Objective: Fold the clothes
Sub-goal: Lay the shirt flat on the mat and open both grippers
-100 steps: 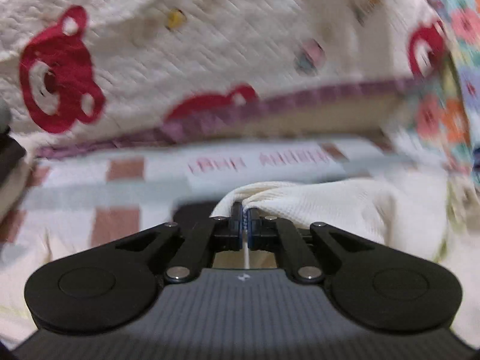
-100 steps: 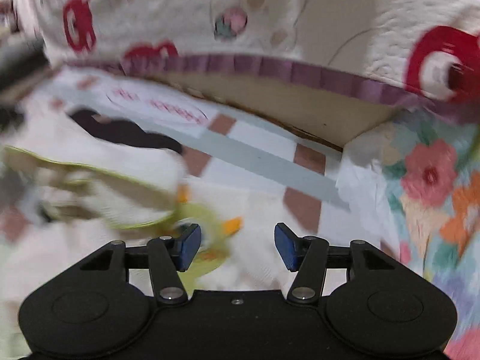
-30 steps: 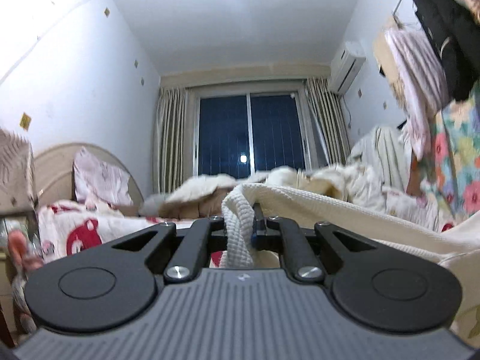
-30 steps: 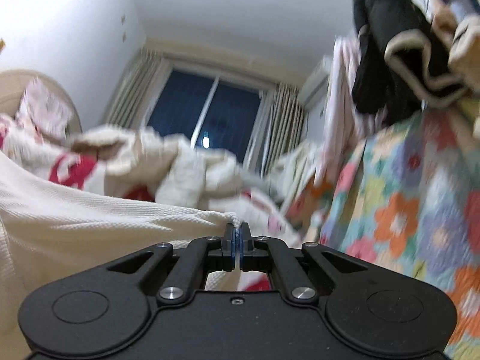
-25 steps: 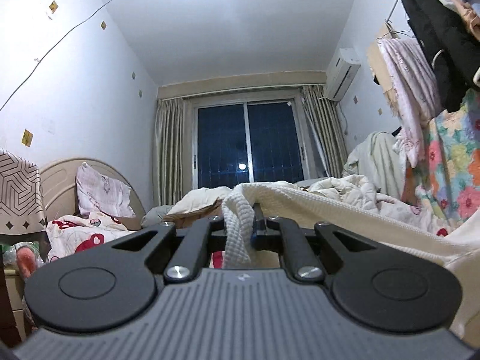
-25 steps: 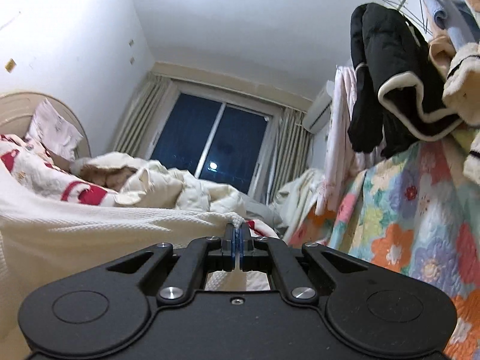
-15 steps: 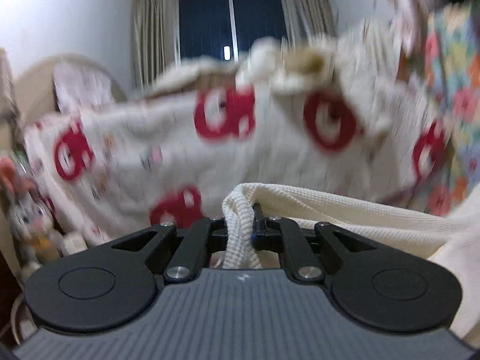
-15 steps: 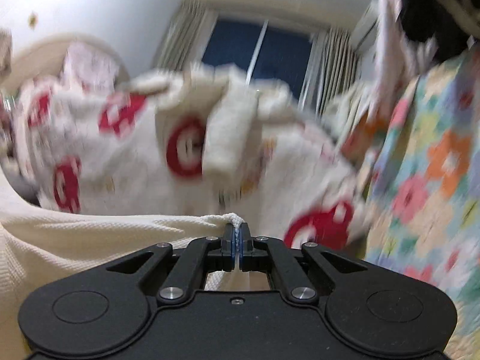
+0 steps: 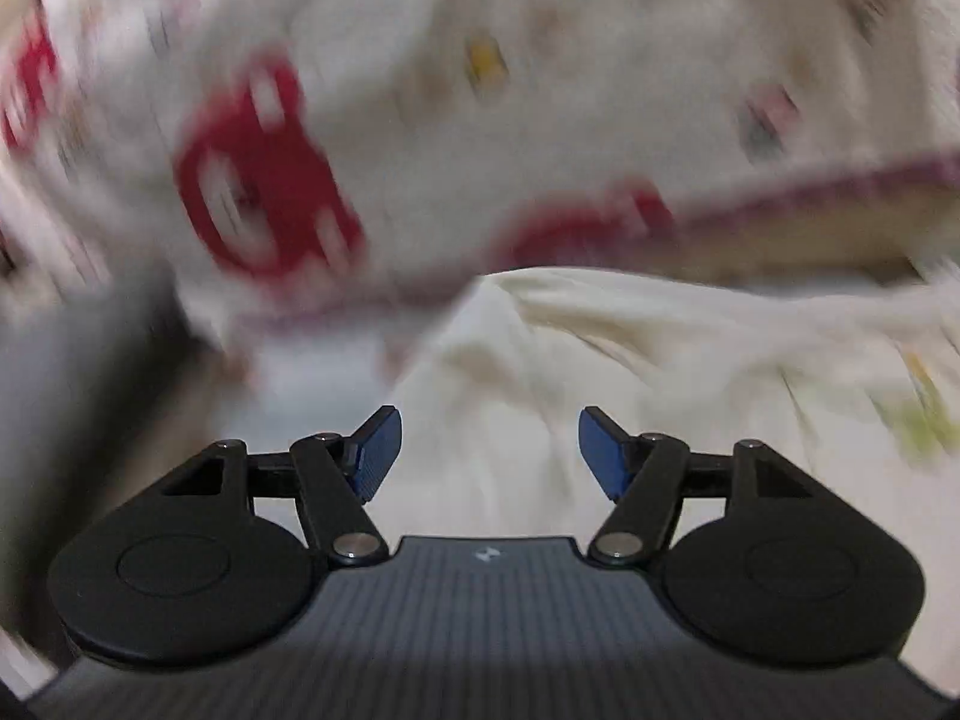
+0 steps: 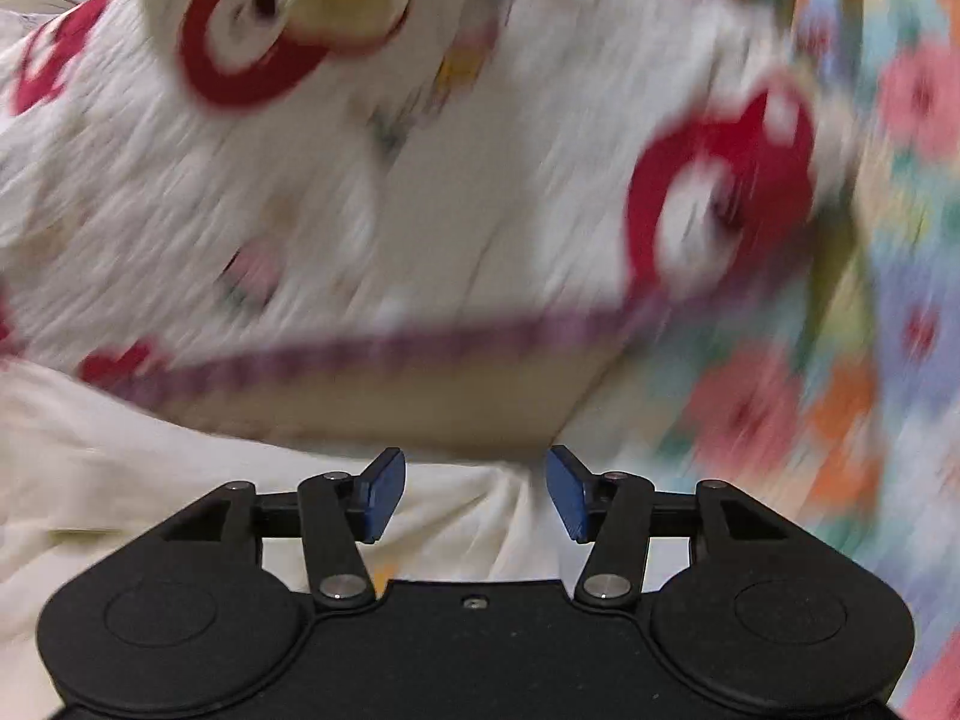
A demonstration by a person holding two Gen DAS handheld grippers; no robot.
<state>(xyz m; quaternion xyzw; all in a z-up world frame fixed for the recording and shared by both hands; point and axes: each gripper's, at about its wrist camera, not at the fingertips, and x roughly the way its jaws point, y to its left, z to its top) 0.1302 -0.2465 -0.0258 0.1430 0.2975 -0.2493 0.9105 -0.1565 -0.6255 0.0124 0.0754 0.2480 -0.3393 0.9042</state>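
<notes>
One cream garment (image 9: 600, 360), one red-print quilt (image 9: 420, 90), one floral cloth (image 10: 870, 300), two grippers.

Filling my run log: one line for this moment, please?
left tongs: open, empty | right tongs: open, empty | cream garment: lying loose below | view: blurred

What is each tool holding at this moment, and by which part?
Nothing. The left tool and the right tool are both open, with the cream cloth lying loose beyond their blue pads.
</notes>
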